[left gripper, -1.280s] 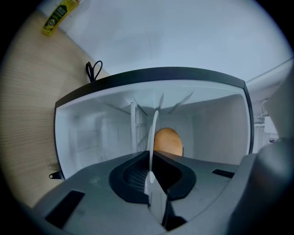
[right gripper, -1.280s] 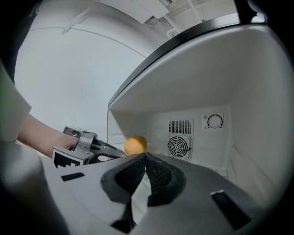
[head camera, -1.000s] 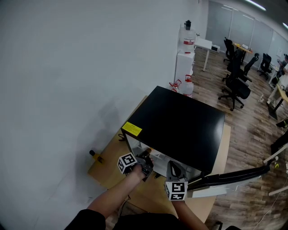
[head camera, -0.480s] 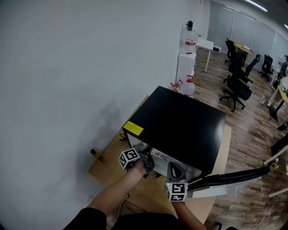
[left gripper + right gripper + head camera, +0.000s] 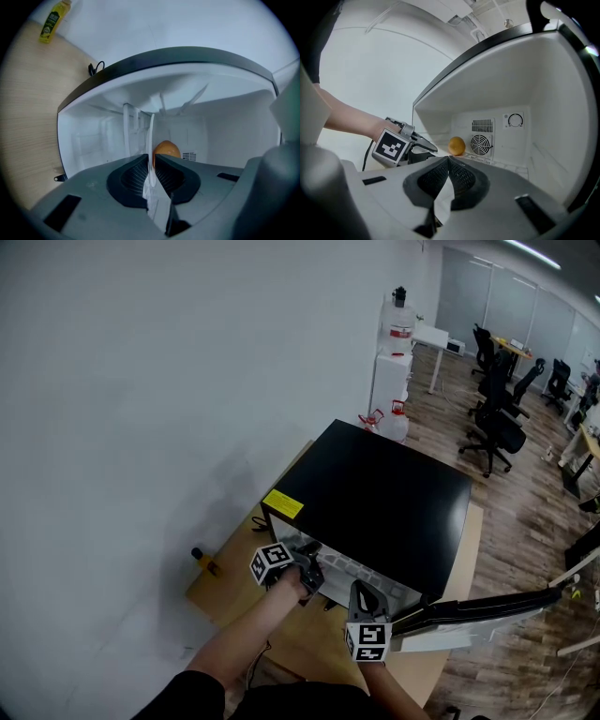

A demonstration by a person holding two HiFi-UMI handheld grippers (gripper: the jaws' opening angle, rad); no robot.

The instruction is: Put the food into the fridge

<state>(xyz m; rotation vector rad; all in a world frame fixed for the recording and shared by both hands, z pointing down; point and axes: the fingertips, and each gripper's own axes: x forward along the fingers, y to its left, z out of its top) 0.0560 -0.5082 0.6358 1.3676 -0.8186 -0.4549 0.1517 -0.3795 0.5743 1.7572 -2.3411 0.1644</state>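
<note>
While the fridge (image 5: 384, 498) stands on the wooden bench (image 5: 230, 601) with its door (image 5: 487, 607) swung open to the right, the head view shows both tools at its opening: the left tool (image 5: 309, 570) reaches in at the left side and the right tool (image 5: 362, 594) sits just beside it, nearer the door. A yellow bottle (image 5: 202, 562) lies on the bench by the wall, well apart from the fridge.

Looking along the left tool (image 5: 153, 161), its pads are clenched together. A thin white edge of the fridge's inside runs in line with their seam; whether it is pinched I cannot tell. Beyond the tips, an orange (image 5: 167, 150) rests deep inside the white compartment, apart from the tool.

From the right tool (image 5: 449, 162), whose pads are likewise clenched with nothing between them, the orange (image 5: 457, 146) sits on the shelf at the back wall, just beside a round fan grille (image 5: 480, 144), with a dial (image 5: 515, 120) above. The left tool (image 5: 432, 148) shows at the compartment's left front, short of the orange.
</note>
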